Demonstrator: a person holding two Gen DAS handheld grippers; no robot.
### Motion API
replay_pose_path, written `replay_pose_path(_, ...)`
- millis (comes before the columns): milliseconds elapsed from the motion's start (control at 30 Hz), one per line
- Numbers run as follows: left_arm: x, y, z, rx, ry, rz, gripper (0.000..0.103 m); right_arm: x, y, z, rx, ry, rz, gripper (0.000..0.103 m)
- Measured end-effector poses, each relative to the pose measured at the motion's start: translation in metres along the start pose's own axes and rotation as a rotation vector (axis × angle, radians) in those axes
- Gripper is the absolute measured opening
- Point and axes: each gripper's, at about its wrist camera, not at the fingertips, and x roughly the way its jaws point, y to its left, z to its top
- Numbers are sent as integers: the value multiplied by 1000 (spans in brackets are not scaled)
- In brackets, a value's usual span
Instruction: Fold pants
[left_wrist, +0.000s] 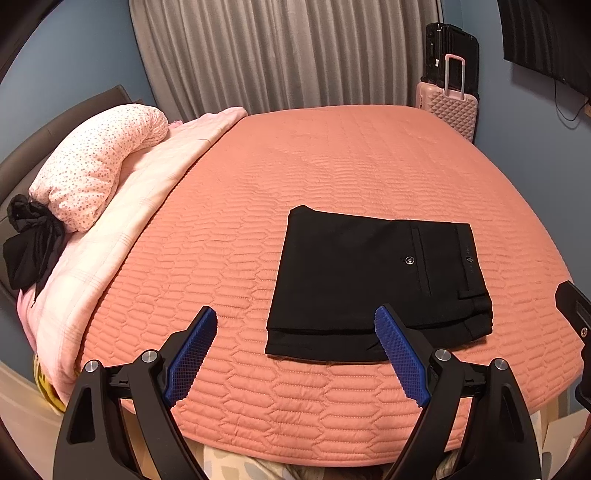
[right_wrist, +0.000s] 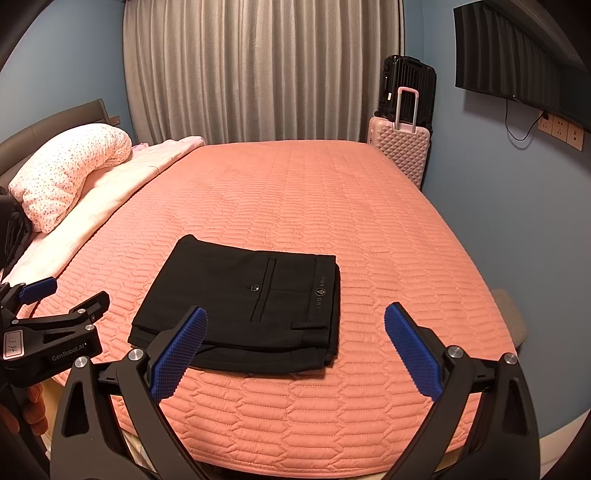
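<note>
Pants (right_wrist: 243, 295) folded, lower layers hidden, left tongs (left_wrist: 295, 325) wide, right tongs (right_wrist: 295, 321) wide, empty

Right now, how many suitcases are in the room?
2. The pink suitcase stands at the bed's far right corner; the black suitcase stands right behind it against the wall. Others may be hidden.

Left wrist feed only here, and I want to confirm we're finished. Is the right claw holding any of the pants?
Observer: No. The right claw is open and empty; the pants lie folded on the bed.
Operator: Is my left claw clear of them?
Observer: Yes. Seen from the right wrist, the left claw sits apart, left of the stack.
</note>
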Motion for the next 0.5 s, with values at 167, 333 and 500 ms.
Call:
replay_pose_path(167,1,2,1,3,1,-27,86,0,0,0,1,1,0,95)
replay_pose_path(333,0,-1,1,25,1,-29,86,-1,-1,0,1,0,0,95)
replay_pose_path(500,1,-5,1,49,13,-32,86,-1,-1,-1,3,0,-2,95)
